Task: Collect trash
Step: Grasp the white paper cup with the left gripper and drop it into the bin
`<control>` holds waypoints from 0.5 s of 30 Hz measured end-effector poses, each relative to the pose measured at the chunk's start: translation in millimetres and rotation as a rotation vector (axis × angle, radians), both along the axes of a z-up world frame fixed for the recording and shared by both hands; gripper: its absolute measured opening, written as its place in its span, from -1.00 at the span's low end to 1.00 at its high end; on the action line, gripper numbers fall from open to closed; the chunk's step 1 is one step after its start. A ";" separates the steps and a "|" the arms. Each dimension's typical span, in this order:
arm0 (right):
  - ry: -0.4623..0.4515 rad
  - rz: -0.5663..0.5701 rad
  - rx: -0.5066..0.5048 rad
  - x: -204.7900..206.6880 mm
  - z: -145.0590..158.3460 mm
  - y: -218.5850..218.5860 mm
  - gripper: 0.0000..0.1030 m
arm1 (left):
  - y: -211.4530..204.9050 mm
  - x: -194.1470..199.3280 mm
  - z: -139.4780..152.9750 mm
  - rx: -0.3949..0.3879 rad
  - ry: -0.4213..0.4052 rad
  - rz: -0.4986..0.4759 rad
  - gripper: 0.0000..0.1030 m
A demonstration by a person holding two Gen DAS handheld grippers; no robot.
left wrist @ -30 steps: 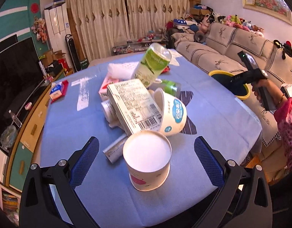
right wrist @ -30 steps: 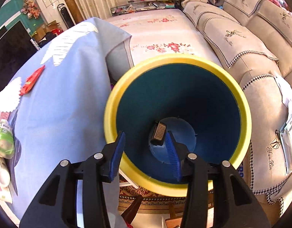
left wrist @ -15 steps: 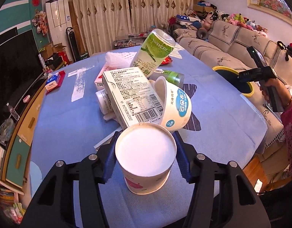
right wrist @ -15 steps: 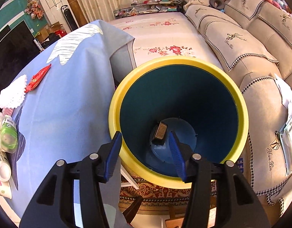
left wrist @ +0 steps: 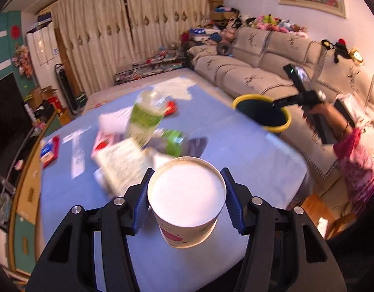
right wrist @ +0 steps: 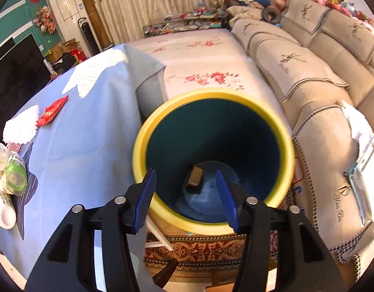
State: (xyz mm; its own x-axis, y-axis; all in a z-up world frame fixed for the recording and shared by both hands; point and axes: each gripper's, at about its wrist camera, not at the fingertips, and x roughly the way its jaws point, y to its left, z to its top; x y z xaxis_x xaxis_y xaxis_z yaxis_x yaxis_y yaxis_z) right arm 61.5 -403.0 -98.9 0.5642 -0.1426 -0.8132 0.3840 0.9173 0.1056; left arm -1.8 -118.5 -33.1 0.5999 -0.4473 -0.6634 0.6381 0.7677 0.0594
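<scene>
My left gripper (left wrist: pixel 185 200) is shut on a white paper cup (left wrist: pixel 187 204) and holds it above the blue tablecloth (left wrist: pixel 247 155). Behind it lies a blurred heap of trash: a green-labelled bottle (left wrist: pixel 144 119), a printed carton (left wrist: pixel 120 165) and a green-capped container (left wrist: pixel 171 141). The yellow-rimmed blue bin (left wrist: pixel 262 114) stands past the table's right edge. In the right wrist view my right gripper (right wrist: pixel 185 194) is open and empty just above the bin's (right wrist: pixel 162 209) near rim. A small dark box (right wrist: pixel 195 178) lies on the bin floor.
A beige sofa (right wrist: pixel 308 77) runs along the right. A red wrapper (right wrist: pixel 52 110), white foam netting (right wrist: pixel 21 127) and bottles (right wrist: pixel 15 176) lie on the tablecloth (right wrist: pixel 89 146). A low TV cabinet (left wrist: pixel 24 185) lines the left side. A patterned rug (right wrist: pixel 211 248) lies under the bin.
My left gripper closed on the paper cup and lifted it off the table, swinging toward the bin. My right gripper pulled back slightly over the bin and stays open.
</scene>
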 end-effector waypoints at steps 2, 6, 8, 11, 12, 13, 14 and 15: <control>-0.016 -0.020 -0.013 -12.5 5.8 -6.1 -0.03 | -29.1 10.8 9.0 -0.045 0.019 -0.045 0.06; -0.034 -0.053 -0.023 -39.4 9.4 -19.1 0.00 | -103.4 33.4 19.2 -0.084 0.026 -0.143 0.06; -0.038 -0.074 -0.030 -52.6 9.1 -26.1 0.00 | -142.9 43.7 21.4 -0.100 0.038 -0.200 0.06; -0.046 -0.111 -0.027 -72.7 7.4 -39.0 0.00 | -197.1 62.0 21.1 -0.102 0.036 -0.241 0.06; -0.049 -0.125 -0.023 -79.8 6.1 -43.8 0.00 | -215.0 68.9 20.2 -0.101 0.035 -0.254 0.06; -0.052 -0.138 -0.019 -87.0 4.8 -48.5 0.01 | -236.4 76.9 18.3 -0.097 0.036 -0.264 0.06; -0.053 -0.153 -0.015 -93.1 2.7 -53.4 0.01 | -253.8 85.3 14.7 -0.088 0.038 -0.266 0.06; -0.051 -0.167 -0.013 -97.9 0.5 -58.0 0.01 | -270.8 94.4 9.5 -0.078 0.046 -0.270 0.06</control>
State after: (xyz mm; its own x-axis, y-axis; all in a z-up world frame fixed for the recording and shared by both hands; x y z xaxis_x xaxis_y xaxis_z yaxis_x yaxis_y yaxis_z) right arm -36.4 -461.0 -98.4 0.5723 -0.2478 -0.7817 0.5257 0.8425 0.1178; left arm 92.6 -389.3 -23.6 0.4223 -0.6374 -0.6444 0.8207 0.5707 -0.0266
